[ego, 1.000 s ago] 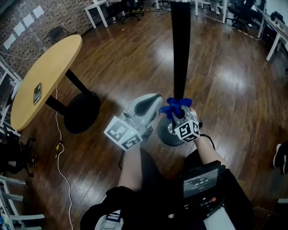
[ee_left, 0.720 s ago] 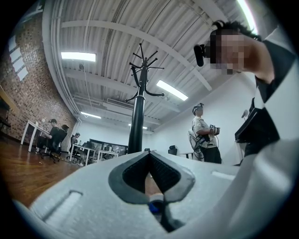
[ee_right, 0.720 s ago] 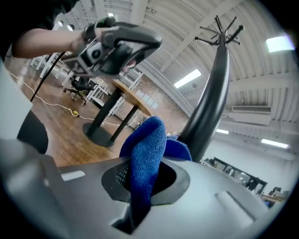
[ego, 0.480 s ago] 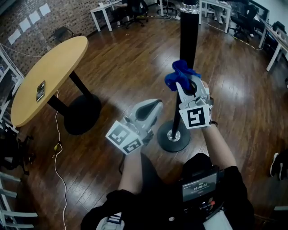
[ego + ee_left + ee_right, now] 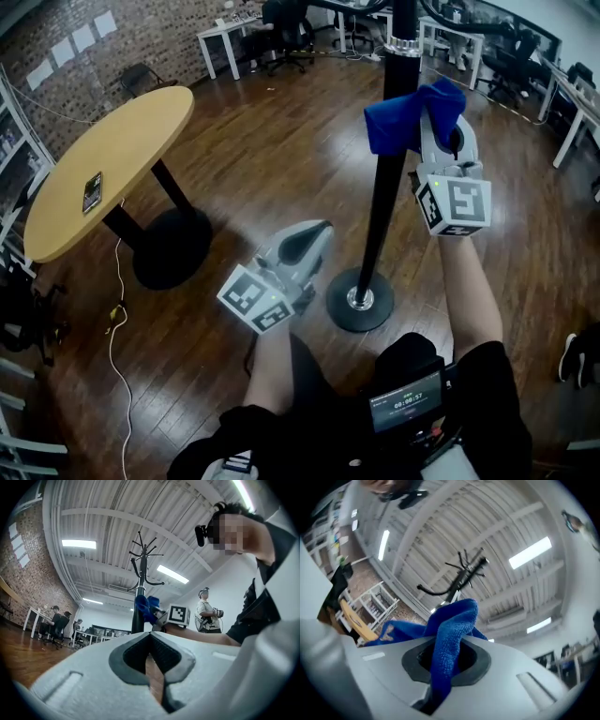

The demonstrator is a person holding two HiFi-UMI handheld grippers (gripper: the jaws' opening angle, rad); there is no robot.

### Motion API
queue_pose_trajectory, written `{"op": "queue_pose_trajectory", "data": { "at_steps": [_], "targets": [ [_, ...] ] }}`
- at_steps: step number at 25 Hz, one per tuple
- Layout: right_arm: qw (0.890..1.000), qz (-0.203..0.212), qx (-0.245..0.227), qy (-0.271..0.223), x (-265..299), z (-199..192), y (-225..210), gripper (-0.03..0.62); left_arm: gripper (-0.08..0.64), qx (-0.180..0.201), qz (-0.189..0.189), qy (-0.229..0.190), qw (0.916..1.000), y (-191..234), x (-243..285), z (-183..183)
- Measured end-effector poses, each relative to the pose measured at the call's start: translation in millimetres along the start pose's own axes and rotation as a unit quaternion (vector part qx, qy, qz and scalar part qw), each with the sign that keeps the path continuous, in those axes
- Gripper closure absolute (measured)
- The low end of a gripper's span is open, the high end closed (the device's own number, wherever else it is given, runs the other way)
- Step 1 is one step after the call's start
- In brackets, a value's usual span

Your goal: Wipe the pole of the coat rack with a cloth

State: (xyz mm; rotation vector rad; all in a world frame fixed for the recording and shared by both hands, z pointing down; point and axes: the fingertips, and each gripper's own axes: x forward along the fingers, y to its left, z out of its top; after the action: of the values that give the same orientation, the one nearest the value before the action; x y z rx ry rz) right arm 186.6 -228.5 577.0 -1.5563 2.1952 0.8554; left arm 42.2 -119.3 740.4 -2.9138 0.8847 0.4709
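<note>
The right gripper (image 5: 441, 117) is clamped on the blue cloth (image 5: 398, 122), pressing it to the pole (image 5: 379, 216) just left of its jaws, high up; wiping looks midway. The left gripper (image 5: 314, 234), closed and empty, hangs idle below

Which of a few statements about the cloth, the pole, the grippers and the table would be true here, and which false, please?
1. The right gripper grips a blue cloth. True.
2. The cloth sits low on the pole, beside its base. False: it is high on the pole, far above the base.
3. The left gripper is shut with nothing in it. True.
4. The round table has nothing on it. False: a phone lies on it.
</note>
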Motion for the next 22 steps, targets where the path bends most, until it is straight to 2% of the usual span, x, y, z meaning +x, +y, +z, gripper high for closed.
{"op": "queue_pose_trajectory", "data": {
  "at_steps": [2, 3, 4, 5, 7, 10, 12, 13, 15, 17, 19, 22],
  "targets": [
    [0.994, -0.001, 0.092, 0.06, -23, -62, 2, 0.575, 0.558, -0.002, -0.005, 0.002, 1.0, -4, 0, -4],
    [0.986, 0.001, 0.137, 0.095, -39, -101, 8, 0.574, 0.558, -0.005, -0.006, 0.003, 1.0, -5, 0, -6],
    [0.973, 0.0, 0.186, 0.134, -57, -142, 18, 0.574, 0.558, -0.009, -0.008, 0.004, 0.9999, -6, 0, -7],
    [0.955, -0.004, 0.237, 0.176, -79, -184, 28, 0.575, 0.558, -0.012, -0.01, 0.005, 0.9999, -8, 1, -8],
    [0.911, -0.019, 0.324, 0.255, -126, -260, 51, 0.574, 0.558, -0.012, -0.016, 0.007, 0.9998, -12, 3, -9],
    [0.853, -0.037, 0.398, 0.336, -186, -329, 79, 0.575, 0.558, -0.009, -0.02, 0.009, 0.9997, -16, 2, -8],
    [0.827, -0.041, 0.432, 0.357, -206, -346, 88, 0.574, 0.558, -0.008, -0.018, 0.01, 0.9998, -15, 1, -9],
    [0.822, -0.04, 0.438, 0.361, -209, -349, 90, 0.574, 0.558, -0.009, -0.016, 0.01, 0.9998, -14, 1, -9],
    [0.823, -0.036, 0.432, 0.366, -206, -348, 90, 0.574, 0.558, -0.01, -0.015, 0.009, 0.9998, -12, 2, -8],
    [0.832, -0.034, 0.428, 0.35, -194, -336, 84, 0.574, 0.558, -0.011, -0.018, 0.01, 0.9997, -13, 3, -8],
    [0.85, -0.034, 0.434, 0.297, -168, -306, 69, 0.574, 0.558, -0.012, -0.023, 0.011, 0.9996, -14, 5, -9],
    [0.884, -0.02, 0.434, 0.17, -102, -218, 36, 0.575, 0.558, -0.01, -0.022, 0.007, 0.9997, -12, 5, -6]
  ]
}}
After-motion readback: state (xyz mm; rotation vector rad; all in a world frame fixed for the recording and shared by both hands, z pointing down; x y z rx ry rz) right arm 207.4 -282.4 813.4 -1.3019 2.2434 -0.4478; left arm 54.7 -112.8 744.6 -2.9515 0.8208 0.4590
